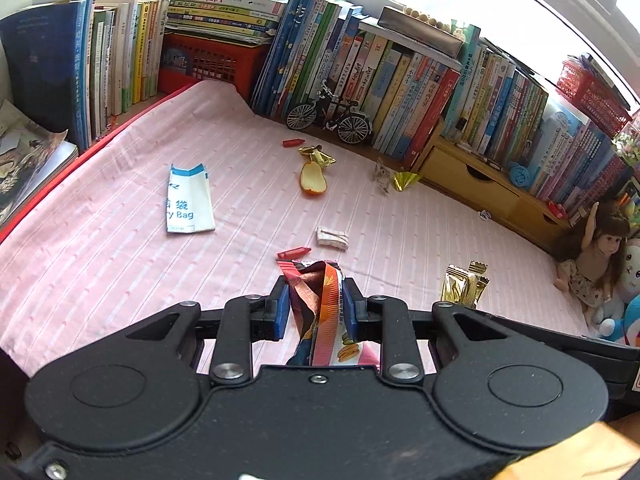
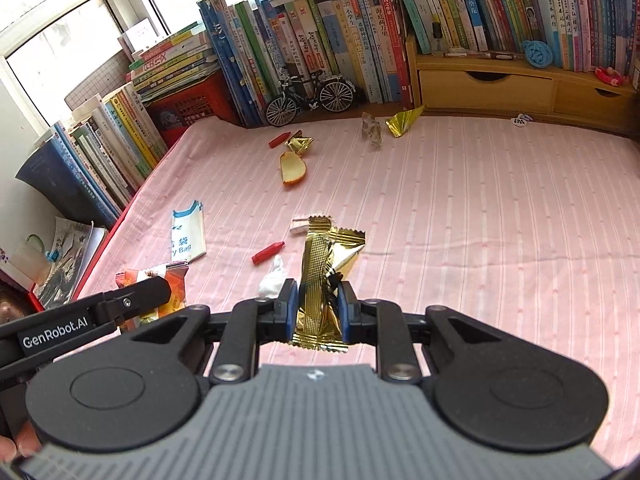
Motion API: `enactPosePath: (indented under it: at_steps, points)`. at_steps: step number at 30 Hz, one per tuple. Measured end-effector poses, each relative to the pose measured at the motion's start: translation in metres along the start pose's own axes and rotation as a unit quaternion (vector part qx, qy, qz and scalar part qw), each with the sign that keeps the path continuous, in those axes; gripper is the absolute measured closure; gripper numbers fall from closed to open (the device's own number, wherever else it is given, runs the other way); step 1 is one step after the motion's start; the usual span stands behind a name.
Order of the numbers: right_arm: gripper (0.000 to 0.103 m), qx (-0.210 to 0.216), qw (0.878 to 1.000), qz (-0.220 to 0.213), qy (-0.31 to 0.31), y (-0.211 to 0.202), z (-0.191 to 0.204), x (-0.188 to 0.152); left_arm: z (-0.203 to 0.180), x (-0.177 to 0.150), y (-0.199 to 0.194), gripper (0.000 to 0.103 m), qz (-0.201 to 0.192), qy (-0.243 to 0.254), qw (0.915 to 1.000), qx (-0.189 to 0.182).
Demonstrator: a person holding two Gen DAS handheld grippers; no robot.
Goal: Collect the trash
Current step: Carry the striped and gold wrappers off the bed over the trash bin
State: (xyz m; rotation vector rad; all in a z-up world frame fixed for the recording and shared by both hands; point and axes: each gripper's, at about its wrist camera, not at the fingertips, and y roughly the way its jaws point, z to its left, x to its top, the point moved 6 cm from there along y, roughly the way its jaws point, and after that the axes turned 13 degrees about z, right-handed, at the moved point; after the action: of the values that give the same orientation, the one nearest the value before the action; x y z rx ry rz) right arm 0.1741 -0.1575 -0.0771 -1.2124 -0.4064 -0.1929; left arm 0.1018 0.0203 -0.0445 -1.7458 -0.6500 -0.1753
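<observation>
Trash is held in both grippers: an orange snack wrapper [image 1: 320, 304] is pinched between the narrow jaws of the left gripper [image 1: 316, 308], and a gold foil wrapper [image 2: 324, 284] is clamped the same way in the right gripper [image 2: 318, 308]. Each wrapper sticks up past the fingertips and hangs down behind them, so only a thin crumpled band is actually gripped.

The likely trouble is slippage. Foil is slick and springy, and a quick swing or a slight easing of the jaws could let either piece slide out and drop back onto the pink cloth [image 2: 480, 220]. No bin shows in either view, so the carry may be long.

More litter lies ahead of the jaws: a red crayon-like stick [image 1: 294, 253], a folded paper scrap [image 1: 332, 238], a white and blue bag [image 1: 188, 200] to the left, an orange peel [image 1: 313, 179] farther off, and a gold scrap [image 2: 404, 122] near the books [image 2: 320, 40].

Both grippers tilt steeply down toward the cloth, side by side, the left one's finger showing at the lower left of the right view.
</observation>
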Motion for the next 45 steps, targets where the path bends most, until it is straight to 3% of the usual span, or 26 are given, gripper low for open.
enactPosePath:
  at_steps: [9,16,25,33,45]
  points:
    - [0.077,0.006,1.000,0.008,-0.013,-0.021,0.033,-0.060,0.039,-0.062,-0.044,0.078,0.007,-0.002,1.0000,0.004]
    - [0.076,0.009,0.999,0.030,-0.041,-0.019,0.057,-0.111,0.070,-0.121,-0.052,0.078,0.033,-0.015,0.9993,0.009]
    - [0.076,0.015,0.996,0.073,-0.047,-0.003,0.081,-0.180,0.116,-0.187,-0.037,0.078,0.088,-0.038,0.9950,0.028]
    - [0.076,0.016,0.991,0.124,-0.047,0.021,0.091,-0.241,0.133,-0.232,-0.015,0.078,0.138,-0.031,0.9891,0.040]
    - [0.075,-0.010,0.985,0.163,-0.049,0.041,0.086,-0.270,0.145,-0.270,0.025,0.077,0.198,-0.028,0.9787,0.047]
